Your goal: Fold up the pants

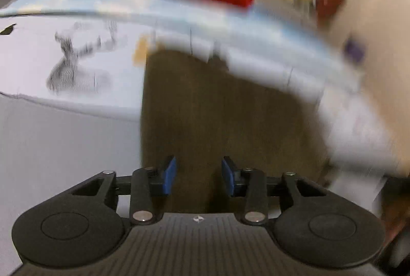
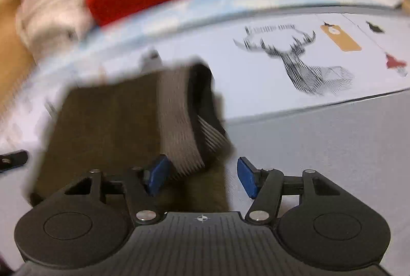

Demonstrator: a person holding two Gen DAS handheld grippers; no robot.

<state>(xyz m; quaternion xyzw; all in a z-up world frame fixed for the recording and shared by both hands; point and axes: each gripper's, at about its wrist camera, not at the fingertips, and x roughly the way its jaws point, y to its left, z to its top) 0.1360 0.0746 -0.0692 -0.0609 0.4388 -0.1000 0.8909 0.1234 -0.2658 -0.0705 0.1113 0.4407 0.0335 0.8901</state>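
Pants (image 2: 107, 127), olive-brown, folded, flat on deer-print sheet (image 2: 256, 66); ribbed waistband (image 2: 179, 127) at 3 o'clock. Left hand-held gripper (image 1: 198, 174) and right hand-held gripper (image 2: 202, 177) spread above them, pinching nothing.

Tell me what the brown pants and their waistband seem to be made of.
The brown pants look like a soft, matte knit or fleece: no sheen, slightly fuzzy, though blur hides the weave. The waistband looks like grey ribbed elastic knit, with parallel ridges across it.

Brown pants (image 2: 107, 122), grey ribbed waistband (image 2: 179, 127)
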